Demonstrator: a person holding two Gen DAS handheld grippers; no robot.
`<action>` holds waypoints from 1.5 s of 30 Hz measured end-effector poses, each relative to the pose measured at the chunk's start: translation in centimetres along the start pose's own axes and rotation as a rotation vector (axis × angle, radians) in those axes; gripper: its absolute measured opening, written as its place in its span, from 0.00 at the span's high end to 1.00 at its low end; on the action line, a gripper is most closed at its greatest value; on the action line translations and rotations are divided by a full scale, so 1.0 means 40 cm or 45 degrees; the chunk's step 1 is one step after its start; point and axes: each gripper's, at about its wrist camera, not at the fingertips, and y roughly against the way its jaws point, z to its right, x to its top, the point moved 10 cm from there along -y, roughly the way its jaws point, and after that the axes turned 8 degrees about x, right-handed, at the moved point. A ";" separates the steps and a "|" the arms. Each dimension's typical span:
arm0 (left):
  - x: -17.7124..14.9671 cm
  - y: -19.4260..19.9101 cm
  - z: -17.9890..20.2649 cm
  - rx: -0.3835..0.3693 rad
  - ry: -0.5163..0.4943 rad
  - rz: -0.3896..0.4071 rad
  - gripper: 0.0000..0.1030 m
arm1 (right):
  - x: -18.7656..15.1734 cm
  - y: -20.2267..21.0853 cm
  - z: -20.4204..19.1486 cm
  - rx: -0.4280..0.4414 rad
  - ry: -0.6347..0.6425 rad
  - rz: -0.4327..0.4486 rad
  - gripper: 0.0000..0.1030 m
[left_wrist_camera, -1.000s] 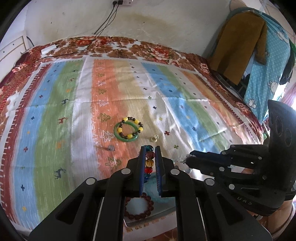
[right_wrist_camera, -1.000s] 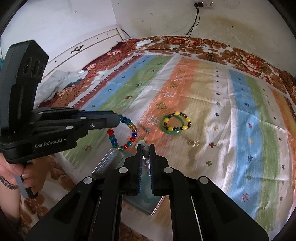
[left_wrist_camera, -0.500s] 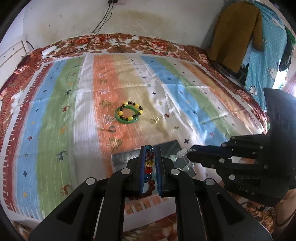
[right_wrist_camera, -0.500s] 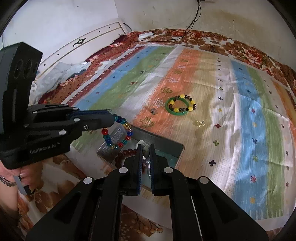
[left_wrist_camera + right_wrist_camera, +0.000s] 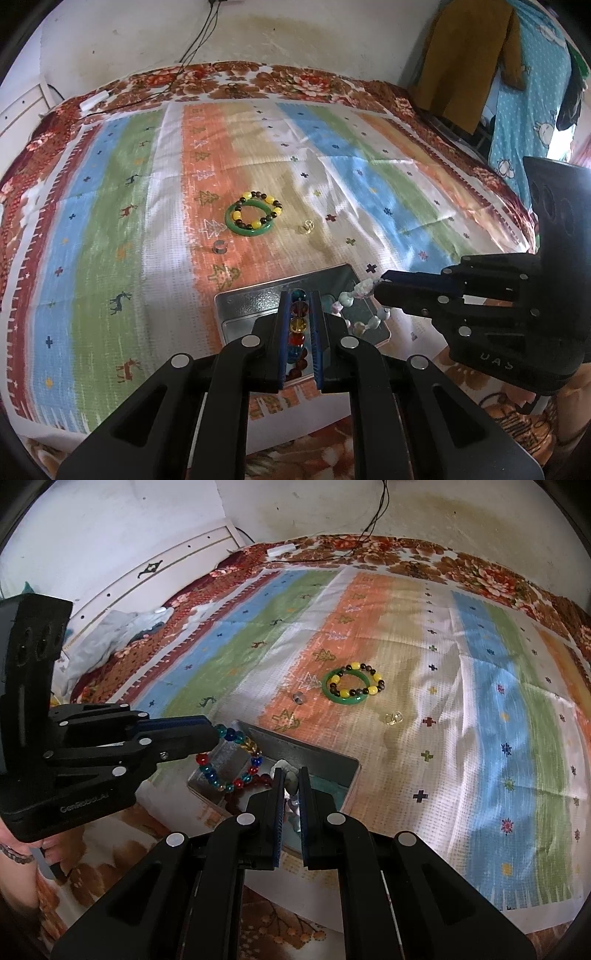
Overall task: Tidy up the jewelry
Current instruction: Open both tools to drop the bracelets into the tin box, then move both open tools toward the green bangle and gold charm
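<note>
Multicoloured bead bracelet (image 5: 229, 760): clamped in my left gripper (image 5: 299, 295), hanging as a loop over the metal tin (image 5: 332, 764) at the near edge of the striped cloth (image 5: 110, 221). My right gripper (image 5: 291, 771) is clamped on a pale bead bracelet (image 5: 354, 306), also above the tin. A dark red bead bracelet (image 5: 299, 363) lies inside the tin. On the cloth farther off: a green bangle (image 5: 251, 221) with a yellow-and-dark bead bracelet (image 5: 258, 208) on it, a small clear ring (image 5: 306, 226) just beside, a small grey ring (image 5: 220, 246) nearby.

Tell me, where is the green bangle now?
The green bangle lies on the striped cloth beyond the metal tin, under a yellow-and-dark bead bracelet, centre in both views.
</note>
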 end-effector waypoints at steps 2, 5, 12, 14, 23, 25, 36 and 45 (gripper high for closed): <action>0.002 0.000 -0.006 0.014 0.006 0.003 0.87 | -0.005 -0.009 0.012 -0.047 0.003 -0.018 0.89; 0.006 -0.001 -0.020 0.032 0.025 0.002 0.83 | -0.002 -0.008 0.019 -0.081 0.018 -0.015 0.68; 0.012 -0.006 -0.053 0.080 0.063 0.000 0.71 | 0.002 -0.009 0.038 -0.121 0.014 -0.009 0.66; 0.015 -0.008 -0.061 0.094 0.075 -0.001 0.65 | 0.004 -0.009 0.042 -0.126 0.007 -0.004 0.63; 0.044 -0.053 -0.093 0.137 0.087 -0.046 0.53 | 0.037 -0.019 0.079 -0.133 -0.052 0.017 0.53; 0.059 -0.070 -0.108 0.147 0.096 -0.065 0.53 | 0.056 -0.024 0.092 -0.127 -0.077 0.028 0.53; 0.095 -0.135 -0.149 0.173 0.122 -0.130 0.53 | 0.111 -0.064 0.165 -0.108 -0.200 0.038 0.51; 0.110 -0.191 -0.140 0.181 0.073 -0.186 0.53 | 0.145 -0.106 0.232 -0.071 -0.322 0.019 0.50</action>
